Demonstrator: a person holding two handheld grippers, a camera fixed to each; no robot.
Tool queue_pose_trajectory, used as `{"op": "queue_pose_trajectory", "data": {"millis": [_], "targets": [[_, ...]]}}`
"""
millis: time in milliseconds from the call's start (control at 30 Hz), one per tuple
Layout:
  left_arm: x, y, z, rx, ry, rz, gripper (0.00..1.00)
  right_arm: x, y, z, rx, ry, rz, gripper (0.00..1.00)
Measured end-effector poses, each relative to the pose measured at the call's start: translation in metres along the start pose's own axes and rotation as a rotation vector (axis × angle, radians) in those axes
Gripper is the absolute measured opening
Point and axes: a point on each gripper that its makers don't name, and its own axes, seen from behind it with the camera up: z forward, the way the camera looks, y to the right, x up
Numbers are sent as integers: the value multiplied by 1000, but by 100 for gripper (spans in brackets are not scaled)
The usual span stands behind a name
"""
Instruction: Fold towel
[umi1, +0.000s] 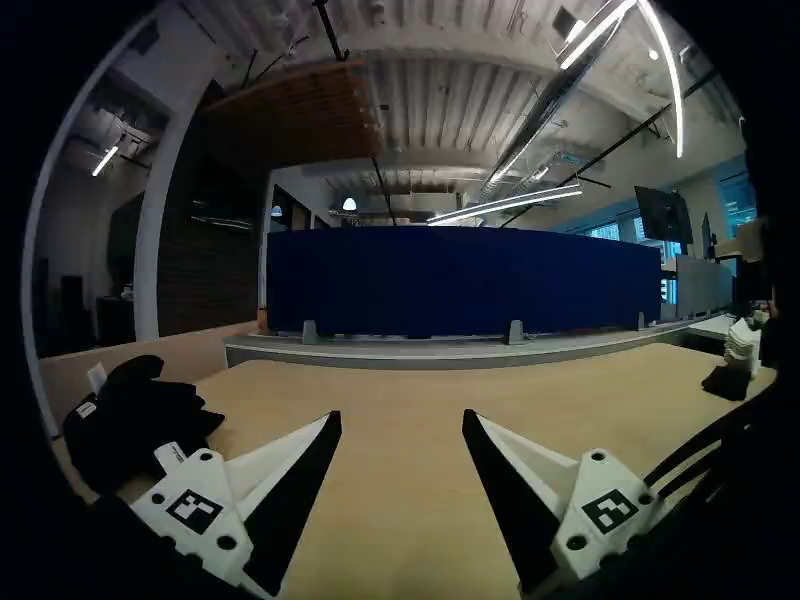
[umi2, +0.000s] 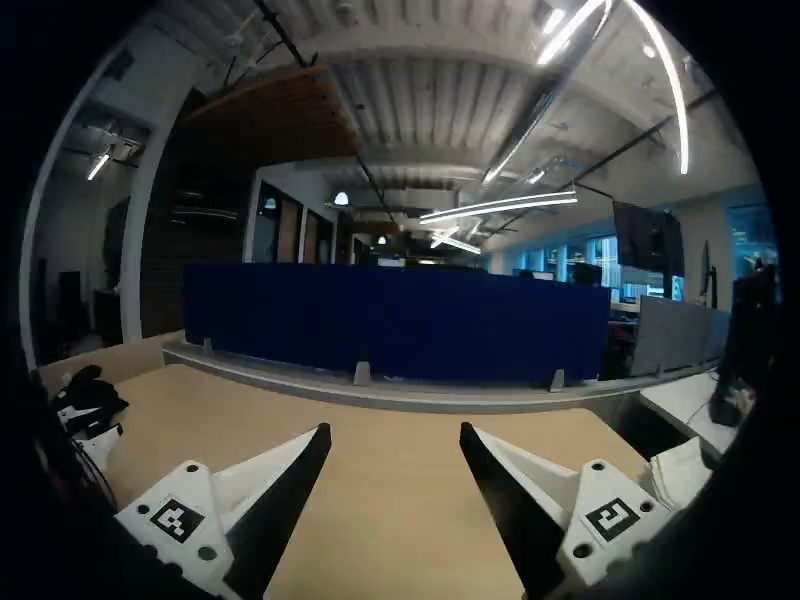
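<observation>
Left claw (umi1: 401, 415), right claw (umi2: 395, 428): both open, empty. I log dark crumpled cloth (umi1: 130, 415), presumably the towel, leftward, nearest left claw.

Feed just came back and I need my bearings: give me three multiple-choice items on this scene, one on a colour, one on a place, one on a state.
1. What colour is the divider panel behind the table?
A. Red. B. Dark blue. C. White.
2. In the left gripper view, where is the large black bundle?
A. On the table, left of the tongs. B. Against the panel. C. Held in the tongs.
3. How do the left tongs and right tongs stand?
A. Both shut on a towel. B. Left shut, right open. C. Both open, empty.

Answers: 1 B, the panel is dark blue; 2 A, it lies beside the left finger; 3 C, bare table shows between the fingers in each view.
</observation>
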Motion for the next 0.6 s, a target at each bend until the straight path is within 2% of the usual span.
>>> {"op": "queue_pose_trajectory", "data": {"millis": [367, 600], "targets": [[0, 2, 2, 2, 2, 11, 89, -1, 0, 3, 8, 9, -5, 100], [-2, 3, 2, 3, 2, 10, 90, 8, 19, 6, -29, 31, 4, 100]]}}
